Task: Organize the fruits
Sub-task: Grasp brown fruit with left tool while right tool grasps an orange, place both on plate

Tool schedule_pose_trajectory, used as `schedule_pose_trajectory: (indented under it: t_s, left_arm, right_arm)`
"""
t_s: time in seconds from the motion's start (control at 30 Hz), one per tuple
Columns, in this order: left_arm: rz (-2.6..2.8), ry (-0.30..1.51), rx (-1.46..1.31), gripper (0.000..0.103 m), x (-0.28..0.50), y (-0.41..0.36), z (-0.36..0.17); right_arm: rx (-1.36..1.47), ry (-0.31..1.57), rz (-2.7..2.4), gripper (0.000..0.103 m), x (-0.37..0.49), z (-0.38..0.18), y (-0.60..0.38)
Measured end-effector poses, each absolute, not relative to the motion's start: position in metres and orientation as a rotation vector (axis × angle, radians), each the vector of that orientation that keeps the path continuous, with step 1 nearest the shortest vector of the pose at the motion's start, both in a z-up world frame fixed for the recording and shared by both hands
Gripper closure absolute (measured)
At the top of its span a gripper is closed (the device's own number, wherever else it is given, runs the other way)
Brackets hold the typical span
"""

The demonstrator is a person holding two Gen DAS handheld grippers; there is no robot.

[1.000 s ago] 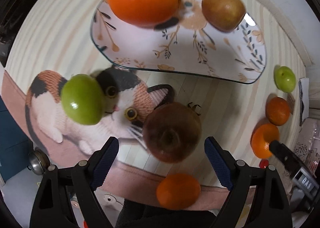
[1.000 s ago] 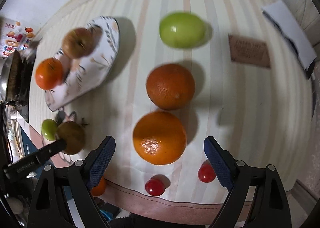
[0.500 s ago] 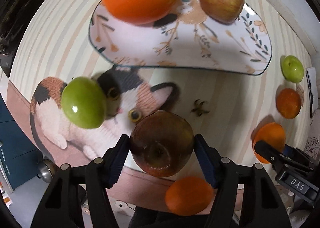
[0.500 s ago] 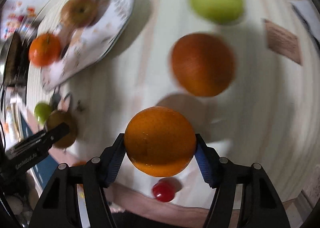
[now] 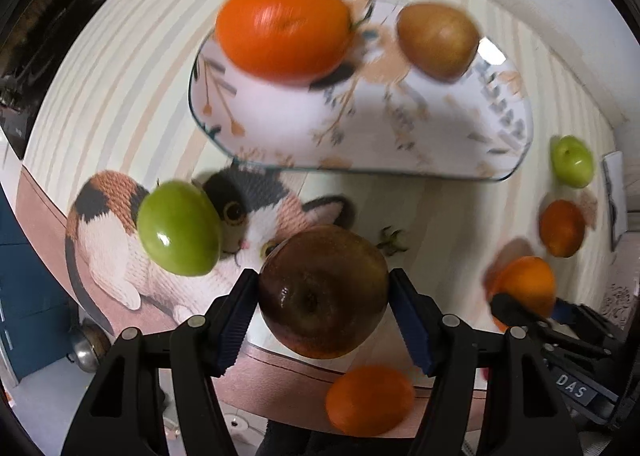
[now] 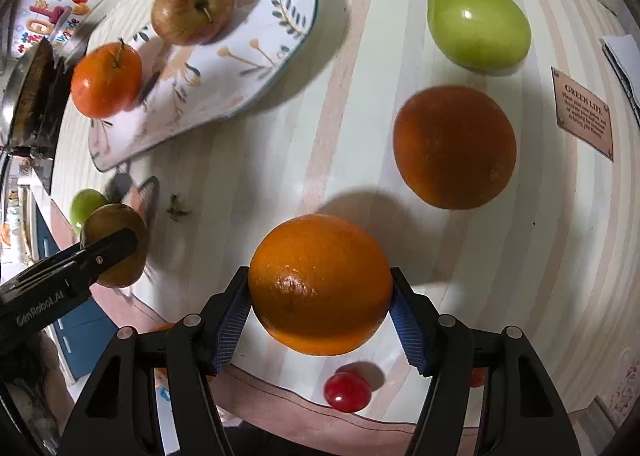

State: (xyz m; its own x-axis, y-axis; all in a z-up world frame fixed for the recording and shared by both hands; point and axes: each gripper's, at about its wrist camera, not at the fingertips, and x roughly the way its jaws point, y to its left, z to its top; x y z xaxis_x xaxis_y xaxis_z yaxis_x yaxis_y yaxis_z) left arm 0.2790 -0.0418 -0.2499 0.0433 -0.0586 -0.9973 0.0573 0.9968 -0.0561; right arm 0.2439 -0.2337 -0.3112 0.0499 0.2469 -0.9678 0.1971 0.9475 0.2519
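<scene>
My left gripper (image 5: 323,316) is shut on a dark brown apple (image 5: 323,292) and holds it above the striped tablecloth, near the floral plate (image 5: 400,136). The plate carries a tangerine (image 5: 284,28) and a red-yellow apple (image 5: 438,41). My right gripper (image 6: 320,314) is shut on an orange (image 6: 320,284) lifted above the cloth. The plate (image 6: 224,68), tangerine (image 6: 106,80) and apple (image 6: 192,8) also show in the right wrist view, far left. My left gripper with the brown apple (image 6: 116,252) shows there too.
Loose on the cloth: a green apple (image 5: 180,230) on the cat print, a small orange (image 5: 368,400) at the near edge, a green apple (image 6: 478,28), a dark orange (image 6: 454,146), a cherry tomato (image 6: 347,392), a brown label (image 6: 582,114).
Both grippers closed from open, the left on the brown apple and the right on the orange. Both fruits are now lifted off the cloth.
</scene>
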Motion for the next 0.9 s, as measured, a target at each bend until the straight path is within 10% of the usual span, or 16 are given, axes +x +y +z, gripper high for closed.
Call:
schedule_pose_trajectory:
  t_s: [0.9]
  left_arm:
    - [-0.113,1.626,-0.164,0.039,0.405,-0.064,-0.255]
  right_arm:
    - [0.317,1.488,0.24,0.031,0.377,-0.308,-0.197]
